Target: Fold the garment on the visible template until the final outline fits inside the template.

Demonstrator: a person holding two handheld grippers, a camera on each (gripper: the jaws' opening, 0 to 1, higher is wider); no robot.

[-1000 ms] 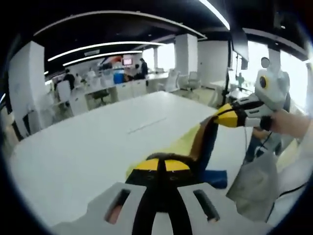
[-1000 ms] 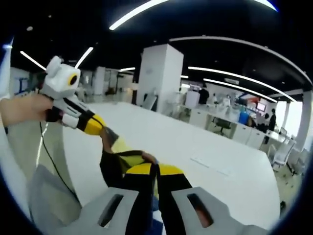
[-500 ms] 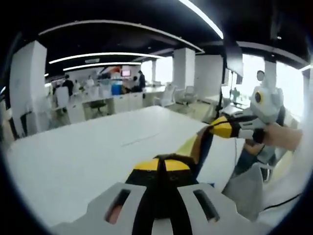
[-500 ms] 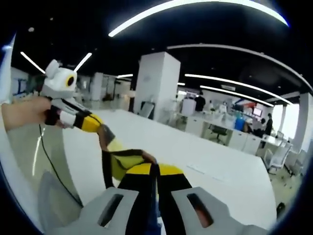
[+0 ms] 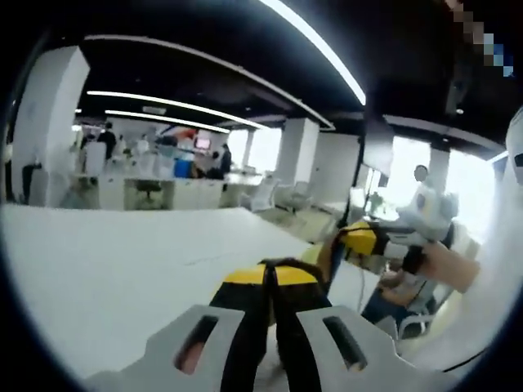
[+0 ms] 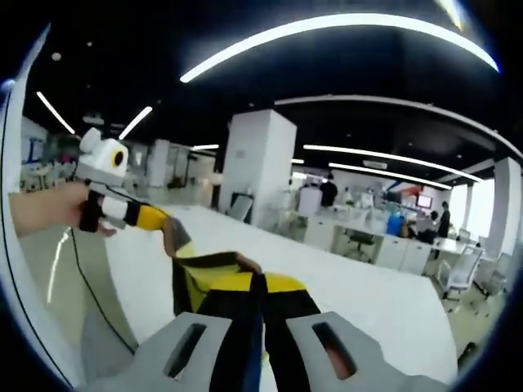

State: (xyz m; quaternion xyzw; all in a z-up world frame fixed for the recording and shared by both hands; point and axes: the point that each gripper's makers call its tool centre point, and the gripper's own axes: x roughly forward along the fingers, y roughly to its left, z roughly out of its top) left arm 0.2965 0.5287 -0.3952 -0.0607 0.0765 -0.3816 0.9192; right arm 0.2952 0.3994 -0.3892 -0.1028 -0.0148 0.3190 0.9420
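Left tool (image 5: pixel 270 282) and right tool (image 6: pixel 251 287) each clamp the yellow garment (image 6: pixel 204 273), lifted above the white bench (image 5: pixel 106 269). No legible writing or labels.

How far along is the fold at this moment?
Done: each hand-held gripper has a grip on the garment. The left hand-held gripper and right hand-held gripper are shut on the yellow and dark garment, holding it up over the white table. In hand: a lift or carry. Left: laying it down folded; the template isn't in view, so fit can't be judged.
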